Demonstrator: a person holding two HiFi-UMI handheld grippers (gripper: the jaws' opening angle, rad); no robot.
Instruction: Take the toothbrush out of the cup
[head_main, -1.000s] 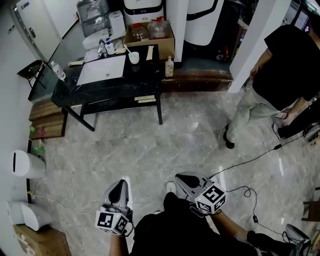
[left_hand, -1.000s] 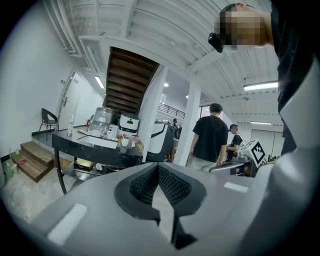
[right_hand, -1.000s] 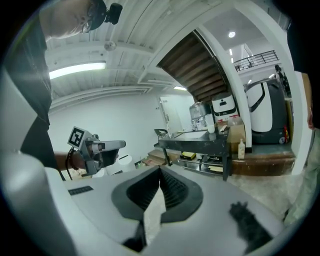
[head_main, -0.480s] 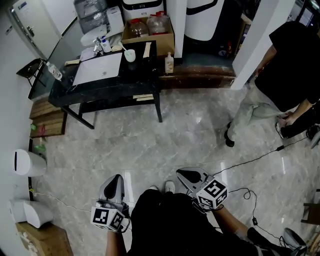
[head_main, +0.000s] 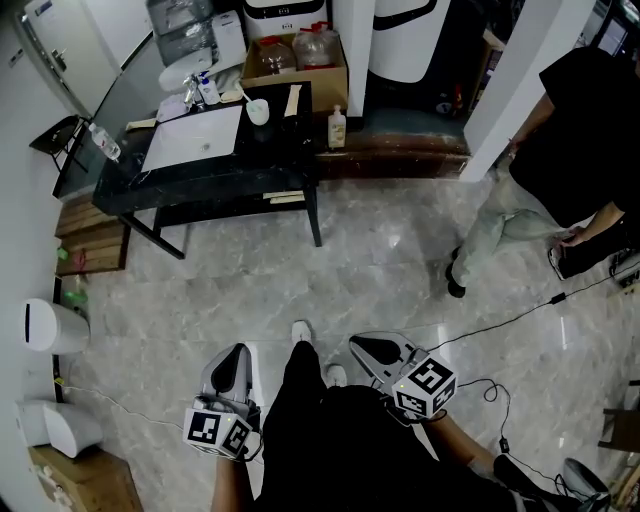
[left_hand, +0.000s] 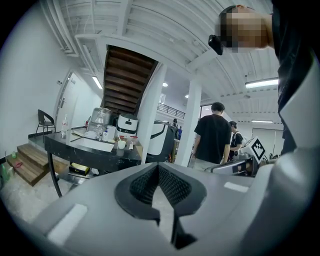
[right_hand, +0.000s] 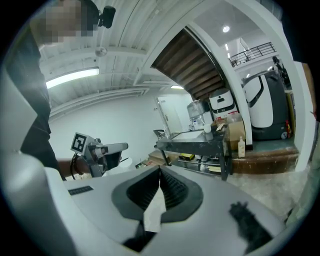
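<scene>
A white cup (head_main: 259, 113) with a toothbrush (head_main: 247, 98) leaning out of it stands on the black table (head_main: 200, 180) far ahead at the upper left, beside a white basin (head_main: 195, 139). Both grippers are held low near my body, several steps from the table. My left gripper (head_main: 238, 351) is shut with nothing in it. So is my right gripper (head_main: 359, 344). The left gripper view shows the cup (left_hand: 121, 144) small on the table (left_hand: 85, 152), beyond the shut left gripper (left_hand: 159, 168). Past the shut right gripper (right_hand: 160, 171), the cup (right_hand: 207, 129) is tiny.
A person in black (head_main: 575, 130) stands at the right by a white pillar (head_main: 515, 75). A cable (head_main: 500, 318) runs across the marble floor. A cardboard box with bottles (head_main: 297, 62) and a soap bottle (head_main: 338, 129) sit behind the table. White bins (head_main: 50, 328) and wooden steps (head_main: 92, 236) line the left wall.
I have stepped forward: one foot now shows ahead of my body and the table has shifted slightly in view. Both grippers stay shut and low.
</scene>
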